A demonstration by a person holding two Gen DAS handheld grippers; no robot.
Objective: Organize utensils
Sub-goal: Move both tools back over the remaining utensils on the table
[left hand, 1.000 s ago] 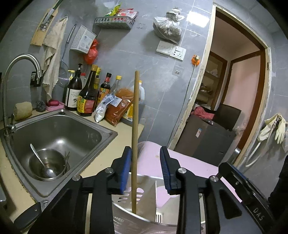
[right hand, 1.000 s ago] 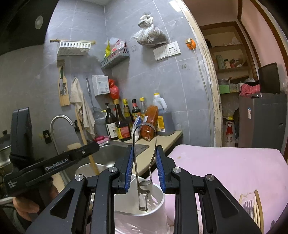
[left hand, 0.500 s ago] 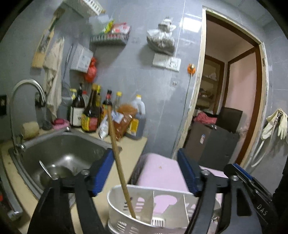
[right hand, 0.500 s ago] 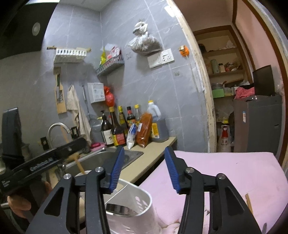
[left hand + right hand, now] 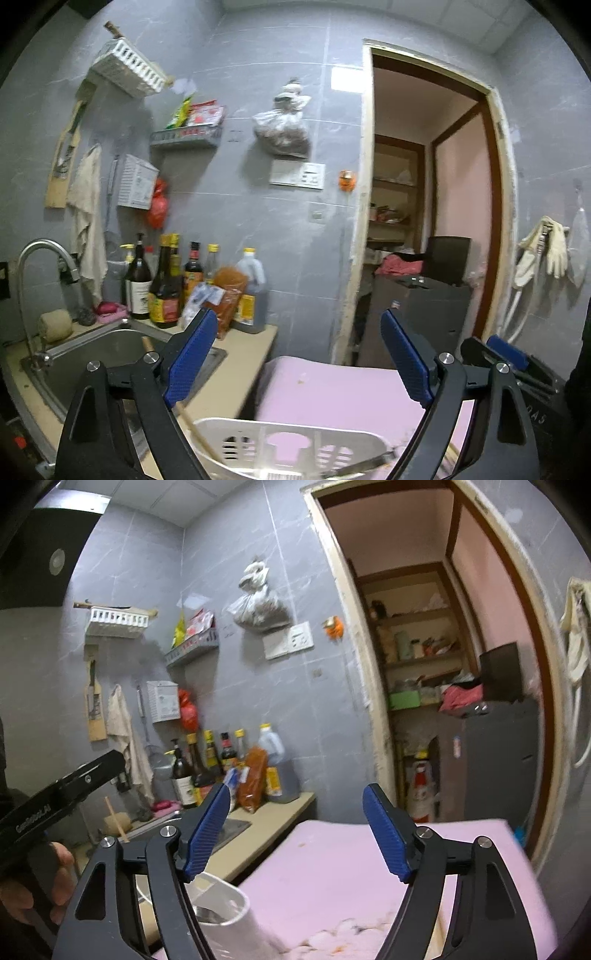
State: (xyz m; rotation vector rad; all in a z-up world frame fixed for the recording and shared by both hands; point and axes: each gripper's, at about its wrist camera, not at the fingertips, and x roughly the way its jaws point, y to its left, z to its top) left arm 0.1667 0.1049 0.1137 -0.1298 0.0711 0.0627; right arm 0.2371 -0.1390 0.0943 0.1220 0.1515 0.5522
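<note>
With both sets of jaws having just been opening and nothing between them, the left tongs (image 5: 299, 354) and right tongs (image 5: 295, 834) stand wide apart, gripping nothing. Left wrist view: white slotted utensil holder (image 5: 295, 443) sits at bottom edge below the blue pads, on the pink cloth (image 5: 332, 387) beside the table (image 5: 236, 369). A wooden stick (image 5: 195, 432) leans tilted in the holder's left compartment, its upper part passing behind the left finger, top end over the sink (image 5: 92, 354). A metal utensil handle (image 5: 365, 463) lies slanted across the holder's right side; which compartment, cannot tell. Right wrist view: holder (image 5: 225, 912) shows white and rounded behind the left finger, something metallic inside, blurred. Person's hand (image 5: 55, 878) holds the left gripper body at left edge. Sauce bottles (image 5: 162, 288) stand on the table by the wall, faucet (image 5: 40, 258) over sink. Frames slightly motion-blurred.
</note>
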